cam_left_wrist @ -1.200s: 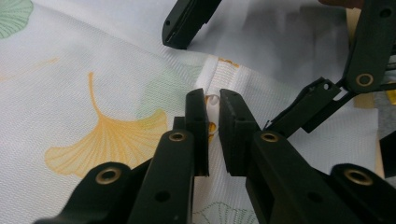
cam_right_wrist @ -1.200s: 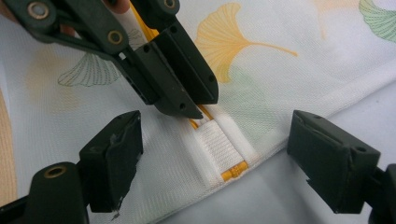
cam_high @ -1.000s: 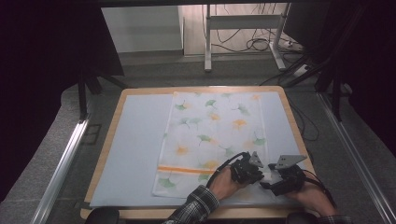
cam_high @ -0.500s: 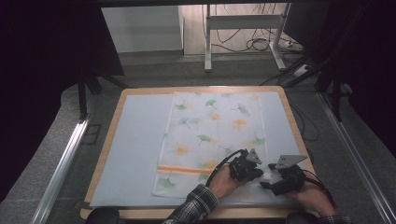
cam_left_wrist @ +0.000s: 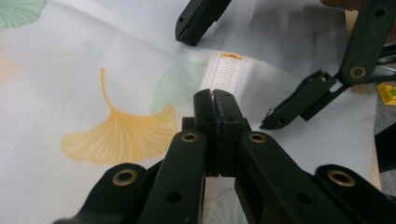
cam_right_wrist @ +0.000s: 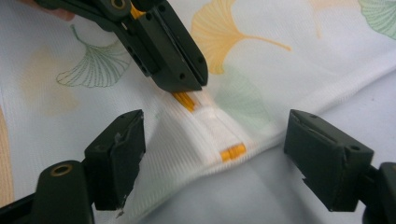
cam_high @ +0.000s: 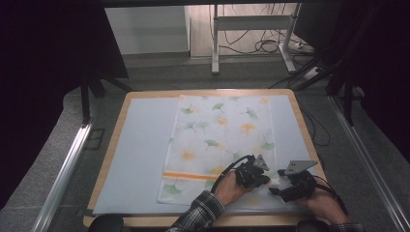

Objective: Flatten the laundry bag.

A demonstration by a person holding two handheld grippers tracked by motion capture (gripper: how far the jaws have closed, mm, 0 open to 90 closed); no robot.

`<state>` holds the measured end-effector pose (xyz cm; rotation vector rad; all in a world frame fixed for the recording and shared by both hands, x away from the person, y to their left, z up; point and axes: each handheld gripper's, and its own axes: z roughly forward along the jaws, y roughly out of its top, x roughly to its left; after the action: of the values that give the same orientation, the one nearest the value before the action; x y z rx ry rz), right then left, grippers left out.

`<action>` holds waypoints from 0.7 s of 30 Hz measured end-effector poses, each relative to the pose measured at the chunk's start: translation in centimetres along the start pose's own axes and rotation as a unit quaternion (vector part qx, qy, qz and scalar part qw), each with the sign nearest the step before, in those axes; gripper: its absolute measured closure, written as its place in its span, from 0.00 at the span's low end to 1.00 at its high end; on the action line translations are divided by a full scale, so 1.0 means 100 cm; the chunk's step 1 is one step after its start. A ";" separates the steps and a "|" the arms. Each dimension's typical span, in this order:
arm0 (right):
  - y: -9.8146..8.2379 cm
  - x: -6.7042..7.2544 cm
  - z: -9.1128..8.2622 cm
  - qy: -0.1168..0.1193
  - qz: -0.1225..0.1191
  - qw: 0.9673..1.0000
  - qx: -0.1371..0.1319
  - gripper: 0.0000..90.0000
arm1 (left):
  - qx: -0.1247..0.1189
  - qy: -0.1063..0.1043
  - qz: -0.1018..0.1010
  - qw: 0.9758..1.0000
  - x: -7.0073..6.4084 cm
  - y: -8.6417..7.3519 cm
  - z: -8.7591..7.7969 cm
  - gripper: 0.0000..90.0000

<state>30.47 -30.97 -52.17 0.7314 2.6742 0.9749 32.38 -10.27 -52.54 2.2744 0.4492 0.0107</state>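
— Left gripper [cam_high: 261,178]: jaws clamped tight on the small white tag [cam_right_wrist: 212,123] sewn at the near right corner of the cloth [cam_high: 220,140]; closed the last bit within this second, tag between the pads. Seen along its own jaws [cam_left_wrist: 215,100] as pinched flat at the white ribbed strip [cam_left_wrist: 226,74].

— And to its right?

— Right gripper [cam_high: 279,188]: jaws spread wide, eased in very slightly, nothing between the pads. Poised just beside the left one, straddling the same corner, one finger [cam_right_wrist: 119,154] on the cloth side, the other [cam_right_wrist: 327,156] over the pale blue mat [cam_high: 140,145].

— Place of the cloth?

— Spread flat on the mat, long edge running away from the person, ginkgo leaves in green and orange, an orange stripe [cam_high: 191,175] across the near end. Near right corner lifted slightly at the tag.

— Table [cam_high: 113,145]?

— Wooden rim showing around the mat.
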 end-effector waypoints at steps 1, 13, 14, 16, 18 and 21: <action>0.000 0.000 0.000 0.000 0.001 1.000 0.000 0.24 | -0.001 -0.001 -0.002 1.000 0.001 -0.001 -0.001 1.00; 0.011 0.006 -0.010 0.014 -0.011 1.000 -0.024 0.32 | -0.008 -0.007 -0.006 1.000 0.002 0.002 0.002 1.00; 0.012 0.007 -0.007 0.021 -0.017 0.999 -0.018 0.32 | -0.009 -0.008 -0.007 1.000 0.002 0.002 0.003 1.00; 0.012 0.008 -0.001 0.023 -0.024 0.999 0.000 0.31 | -0.009 -0.008 -0.007 1.000 0.000 0.002 0.005 1.00; 0.012 0.006 0.000 0.023 -0.026 0.999 0.003 0.31 | -0.009 -0.008 -0.005 1.000 0.000 0.002 0.005 1.00; 0.008 0.002 -0.001 0.021 -0.019 1.000 0.010 0.30 | -0.005 -0.010 -0.005 1.000 0.001 0.002 0.005 1.00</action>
<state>30.63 -30.36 -51.58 0.6694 2.7274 0.9680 32.63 -10.72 -52.77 2.2598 0.4481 -0.0147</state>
